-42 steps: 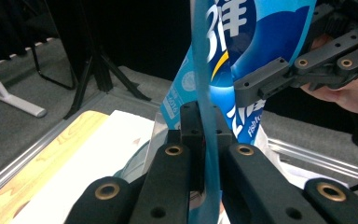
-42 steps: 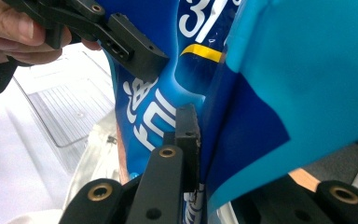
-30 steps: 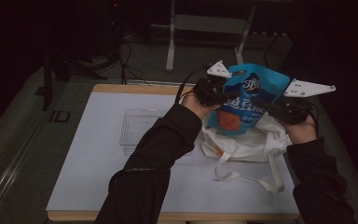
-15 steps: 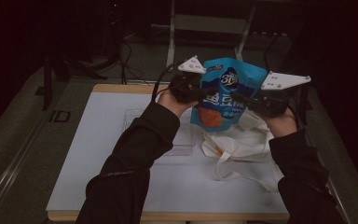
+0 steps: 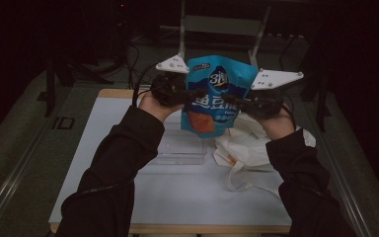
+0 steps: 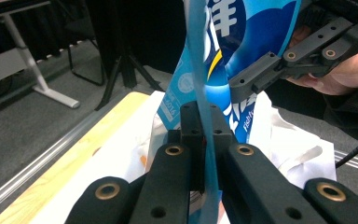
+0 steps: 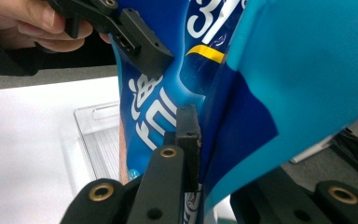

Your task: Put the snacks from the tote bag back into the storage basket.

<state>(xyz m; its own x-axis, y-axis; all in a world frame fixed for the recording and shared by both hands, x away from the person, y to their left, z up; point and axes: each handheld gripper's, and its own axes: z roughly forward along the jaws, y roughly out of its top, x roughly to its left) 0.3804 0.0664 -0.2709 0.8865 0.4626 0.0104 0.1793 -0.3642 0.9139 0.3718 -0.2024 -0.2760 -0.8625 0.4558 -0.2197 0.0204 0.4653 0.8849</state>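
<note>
A blue snack bag with white lettering and an orange picture hangs in the air above the table, held from both sides. My left gripper is shut on its left edge, and in the left gripper view the thin bag edge runs between the closed jaws. On the bag's right edge my right gripper is shut. The right gripper view has the bag pinched in the jaws, with the left gripper beyond it.
A clear plastic tray lies on the white table top under the bag. A white cloth tote bag with loose handles lies to the right of the tray. Dark floor and table legs are behind.
Both grippers have carried the snack bag to the left and a little higher, away from above the tote bag and over the clear tray.
</note>
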